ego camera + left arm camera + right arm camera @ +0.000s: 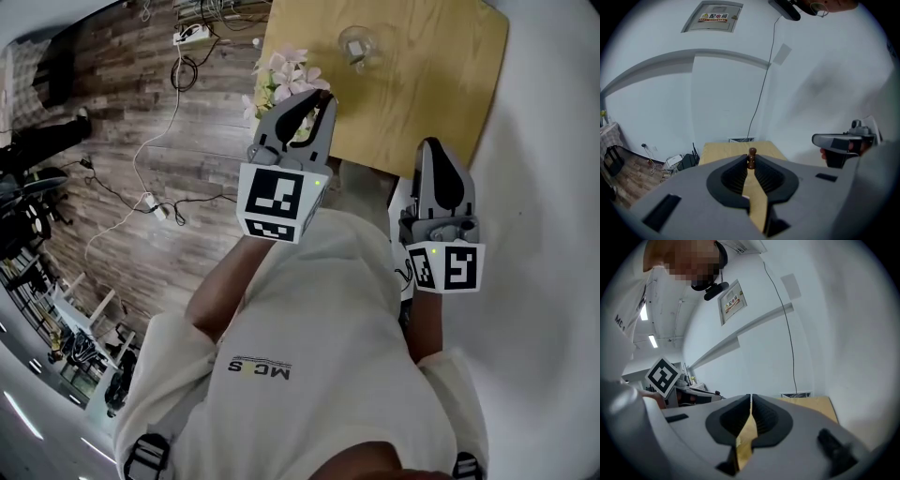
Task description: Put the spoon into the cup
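The left gripper pinches the brown knobbed end of the spoon between its jaw tips; the right gripper has its jaws pressed together on nothing. The glass cup sits on the wooden table, near pink flowers and apart from both grippers.

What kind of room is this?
Probably a workroom or lab: loose cables and a power strip lie on the wood floor, beside a wooden table with a glass cup.

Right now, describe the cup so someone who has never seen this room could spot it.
Find the light wooden table. The cup stands on it, up and right of the pale pink flowers at its edge in the head view. It is the only clear glass thing there.
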